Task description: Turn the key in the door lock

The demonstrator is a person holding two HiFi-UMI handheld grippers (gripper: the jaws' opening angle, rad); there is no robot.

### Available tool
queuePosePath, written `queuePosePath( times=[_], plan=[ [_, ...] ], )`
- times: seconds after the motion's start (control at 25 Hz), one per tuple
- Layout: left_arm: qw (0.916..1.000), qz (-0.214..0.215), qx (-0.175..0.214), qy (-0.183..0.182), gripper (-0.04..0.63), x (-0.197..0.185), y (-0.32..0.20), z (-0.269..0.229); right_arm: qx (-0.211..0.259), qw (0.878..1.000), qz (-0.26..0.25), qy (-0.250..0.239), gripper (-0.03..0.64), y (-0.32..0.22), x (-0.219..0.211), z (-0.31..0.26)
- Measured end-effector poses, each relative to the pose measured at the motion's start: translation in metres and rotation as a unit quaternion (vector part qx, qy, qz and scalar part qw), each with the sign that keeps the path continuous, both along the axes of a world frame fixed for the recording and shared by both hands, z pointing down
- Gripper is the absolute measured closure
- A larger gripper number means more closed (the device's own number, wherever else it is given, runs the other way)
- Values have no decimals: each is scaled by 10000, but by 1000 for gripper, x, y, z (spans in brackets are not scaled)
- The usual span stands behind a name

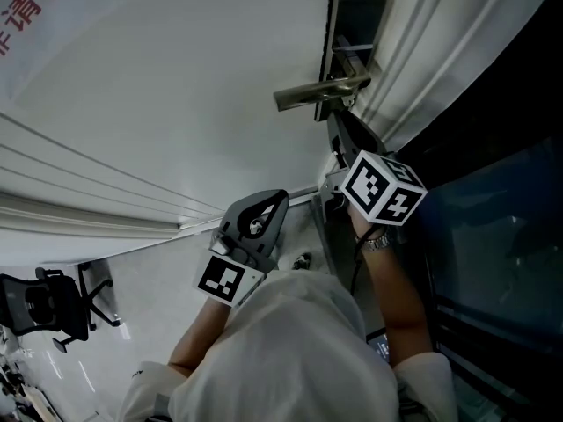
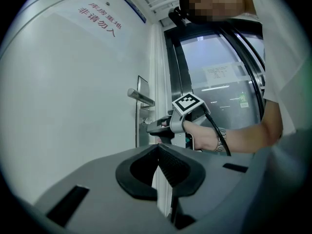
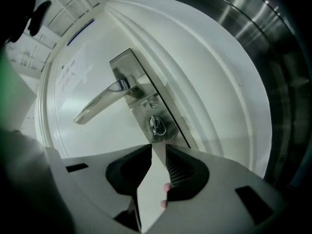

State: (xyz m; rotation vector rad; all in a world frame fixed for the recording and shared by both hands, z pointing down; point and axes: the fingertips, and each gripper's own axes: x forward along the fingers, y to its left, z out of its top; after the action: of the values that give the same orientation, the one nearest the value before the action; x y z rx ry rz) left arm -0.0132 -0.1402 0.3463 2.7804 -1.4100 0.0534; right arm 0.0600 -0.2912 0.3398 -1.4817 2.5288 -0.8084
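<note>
A silver key (image 3: 156, 125) sticks in the keyhole of the steel lock plate (image 3: 130, 67), below the lever handle (image 3: 100, 104), on a white door (image 1: 176, 86). My right gripper (image 3: 158, 150) points at the plate just under the key. Its jaws stand apart with nothing between them, and the key lies just beyond the tips. The left gripper view shows that same right gripper (image 2: 150, 127) up against the plate under the handle (image 2: 140, 97). My left gripper (image 2: 158, 147) hangs back from the door, shut and empty. The head view shows this left gripper (image 1: 251, 236) lower down.
A metal door frame (image 3: 253, 38) runs along the right of the plate. Dark glass panels (image 2: 219, 77) stand beyond the frame. Red lettering (image 2: 100, 18) is printed high on the door. An office chair (image 1: 48, 310) stands on the floor at the left.
</note>
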Motion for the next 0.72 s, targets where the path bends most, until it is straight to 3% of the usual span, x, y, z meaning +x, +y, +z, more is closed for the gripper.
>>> queuePosePath(
  times=[0.16, 0.24, 0.32, 0.48, 0.56, 0.68, 0.72],
  plan=[
    [10000, 44, -1, 40, 589, 4, 3, 1, 406, 9903, -188, 1316, 528, 6, 3, 7],
    [10000, 62, 18, 71, 589, 6, 6, 1, 829, 9715, -191, 2213, 526, 8, 8, 6],
    [9999, 71, 28, 108, 589, 7, 9, 1, 1383, 9389, -126, 3150, 525, 9, 13, 0],
    [9998, 112, 61, 160, 589, 11, 13, 0, 2335, 8395, 10, 4907, 525, 11, 19, -15],
    [9997, 131, 85, 183, 589, 14, 14, 0, 2745, 7849, -50, 5555, 525, 12, 16, -20],
    [9996, 154, 132, 211, 589, 17, 16, -3, 3237, 6935, -228, 6432, 522, 10, 10, -23],
    [9995, 154, 150, 219, 589, 17, 17, -4, 3345, 6701, -264, 6621, 520, 8, 9, -24]
  ],
)
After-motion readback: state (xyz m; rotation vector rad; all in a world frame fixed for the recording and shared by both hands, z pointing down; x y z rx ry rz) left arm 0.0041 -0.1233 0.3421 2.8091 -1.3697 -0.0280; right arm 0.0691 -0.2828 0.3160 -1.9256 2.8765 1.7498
